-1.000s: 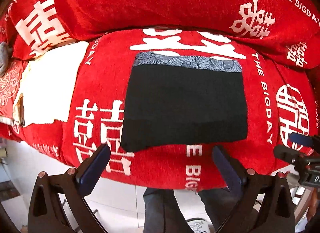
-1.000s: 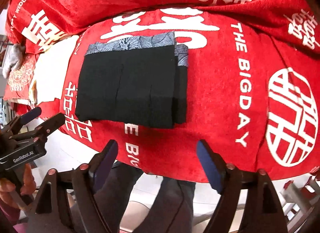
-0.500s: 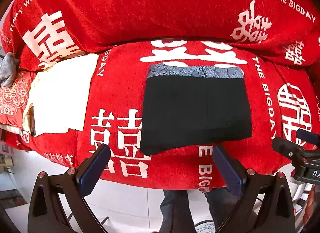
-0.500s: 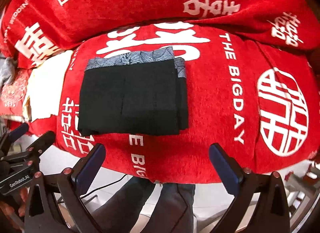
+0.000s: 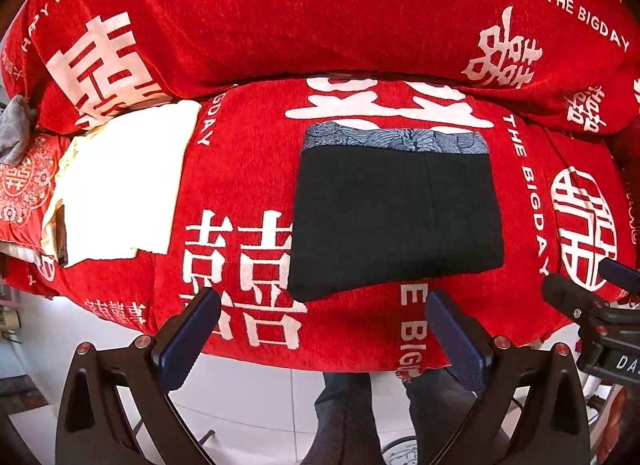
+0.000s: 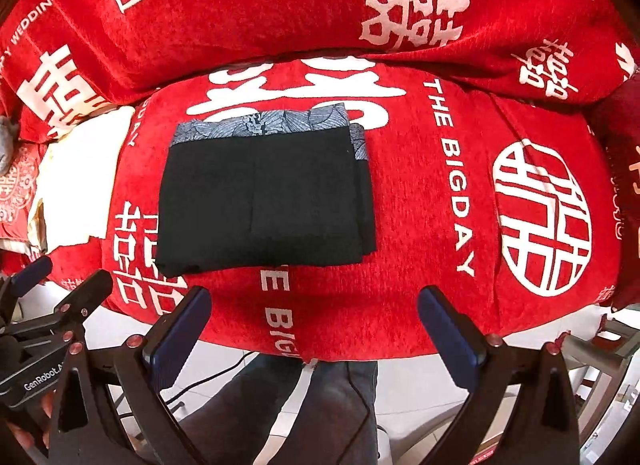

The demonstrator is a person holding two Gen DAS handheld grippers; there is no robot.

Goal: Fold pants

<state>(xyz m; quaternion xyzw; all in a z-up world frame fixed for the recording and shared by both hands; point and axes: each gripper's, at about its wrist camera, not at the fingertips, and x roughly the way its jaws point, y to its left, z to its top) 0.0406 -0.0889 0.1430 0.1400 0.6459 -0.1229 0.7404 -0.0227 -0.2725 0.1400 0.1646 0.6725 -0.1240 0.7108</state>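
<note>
Black pants (image 5: 394,217) with a grey-blue patterned waistband lie folded into a flat rectangle on the red sofa seat; they also show in the right wrist view (image 6: 262,193). My left gripper (image 5: 320,317) is open and empty, held off the sofa's front edge, just below the pants. My right gripper (image 6: 314,313) is open and empty, also off the front edge, below and a little right of the pants. Each gripper shows at the edge of the other's view: the right one (image 5: 592,305) and the left one (image 6: 44,297).
The sofa (image 5: 248,169) is covered in red cloth with white characters, with a back cushion (image 6: 280,5) behind. A cream cloth (image 5: 120,185) lies on the seat to the left. A grey item (image 5: 14,129) lies at far left. White tiled floor and a person's legs (image 6: 296,405) are below.
Both grippers have pulled back from the sofa, so the folded pants look smaller and farther. The right gripper's jaws have opened wider. The pants have not moved.
</note>
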